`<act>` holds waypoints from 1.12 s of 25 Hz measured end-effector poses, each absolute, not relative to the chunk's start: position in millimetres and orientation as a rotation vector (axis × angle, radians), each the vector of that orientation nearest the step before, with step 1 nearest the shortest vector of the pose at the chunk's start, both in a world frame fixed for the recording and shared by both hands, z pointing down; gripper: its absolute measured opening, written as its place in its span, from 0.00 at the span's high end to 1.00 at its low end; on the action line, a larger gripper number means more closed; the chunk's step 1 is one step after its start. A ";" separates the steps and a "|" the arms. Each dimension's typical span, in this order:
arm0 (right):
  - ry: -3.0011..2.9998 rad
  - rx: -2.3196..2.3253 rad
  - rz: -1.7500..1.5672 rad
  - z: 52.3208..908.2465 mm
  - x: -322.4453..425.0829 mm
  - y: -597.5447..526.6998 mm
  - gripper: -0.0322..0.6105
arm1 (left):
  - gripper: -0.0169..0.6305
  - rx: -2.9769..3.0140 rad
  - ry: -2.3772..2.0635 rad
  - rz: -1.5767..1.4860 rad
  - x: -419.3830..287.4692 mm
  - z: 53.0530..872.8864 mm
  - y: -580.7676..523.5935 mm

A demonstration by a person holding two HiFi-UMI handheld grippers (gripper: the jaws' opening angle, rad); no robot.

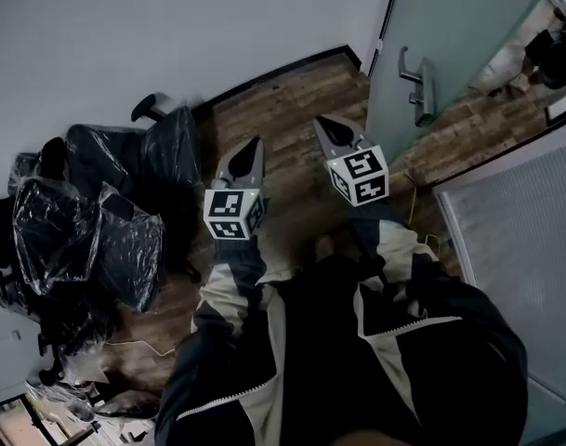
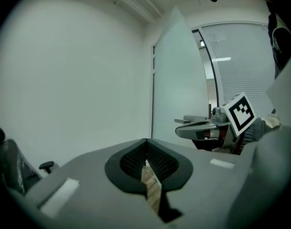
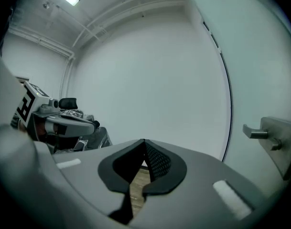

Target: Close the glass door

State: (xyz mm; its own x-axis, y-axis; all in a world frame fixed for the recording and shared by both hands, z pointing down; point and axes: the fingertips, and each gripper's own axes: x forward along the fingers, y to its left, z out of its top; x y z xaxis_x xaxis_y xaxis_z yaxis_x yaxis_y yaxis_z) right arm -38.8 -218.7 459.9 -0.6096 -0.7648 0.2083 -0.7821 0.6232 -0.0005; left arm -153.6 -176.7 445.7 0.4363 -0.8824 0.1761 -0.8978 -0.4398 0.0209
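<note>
The frosted glass door (image 1: 459,35), with a metal lever handle (image 1: 418,84), stands open near your right hand-held gripper (image 1: 329,126), not touching. That one and your left hand-held gripper (image 1: 253,147) are closed, empty.

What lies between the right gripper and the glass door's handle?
Nothing stands there. In the head view, only bare wooden floor separates the right gripper from the glass door and its handle.
</note>
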 end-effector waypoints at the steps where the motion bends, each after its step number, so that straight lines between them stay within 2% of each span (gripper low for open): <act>1: -2.658 1.288 0.143 458.6 -35.0 -228.1 0.94 | 0.96 2.575 -1.598 0.219 -149.8 444.3 -185.5; 13: -2.609 1.425 0.181 456.1 -9.0 -318.3 0.94 | 0.96 2.606 -1.507 0.199 -141.4 442.5 -292.3; 28: -2.179 2.075 0.217 443.1 37.8 -445.8 0.94 | 0.96 2.970 -0.871 0.169 -111.7 419.4 -486.2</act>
State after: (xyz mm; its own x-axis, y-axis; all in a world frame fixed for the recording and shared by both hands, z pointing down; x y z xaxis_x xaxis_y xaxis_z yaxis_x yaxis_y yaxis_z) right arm 37.8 -445.8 443.1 -0.0495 -0.9808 0.1886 -0.9987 0.0470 -0.0177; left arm -111.7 -486.2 419.4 0.8361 -0.5362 0.1163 -0.5407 -0.8411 0.0095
